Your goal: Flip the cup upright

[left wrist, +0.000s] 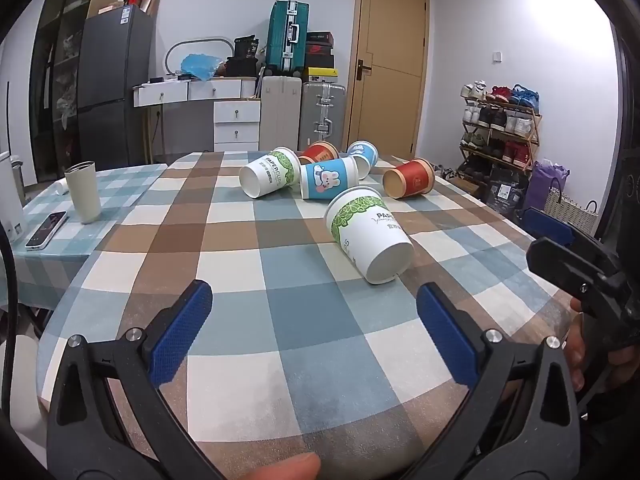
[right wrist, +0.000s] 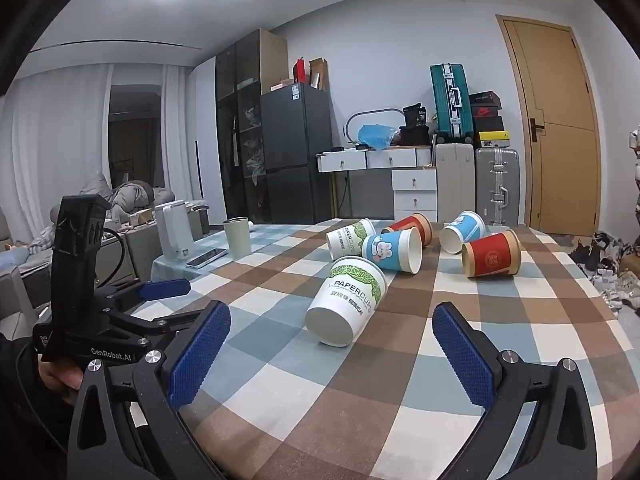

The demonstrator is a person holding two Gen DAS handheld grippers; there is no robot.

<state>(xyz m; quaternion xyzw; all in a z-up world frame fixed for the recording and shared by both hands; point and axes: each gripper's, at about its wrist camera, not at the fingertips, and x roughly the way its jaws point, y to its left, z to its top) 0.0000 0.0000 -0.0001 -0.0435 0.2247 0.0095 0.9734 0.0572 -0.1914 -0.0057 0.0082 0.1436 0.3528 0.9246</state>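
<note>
Clearly six paper cups lying on their sides on the checked bench, none upright. Nearest: white cup with green leaves, base toward the cameras, apart from the rest. Behind it a second white one, two blue rabbit cups and two red ones; visible insides empty. Left gripper spread wide, holding nothing; right gripper also wide and empty, both short of the nearest cup.

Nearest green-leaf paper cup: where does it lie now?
The nearest green-leaf cup lies on its side, base toward the cameras, in front of the blue rabbit cup.
</note>
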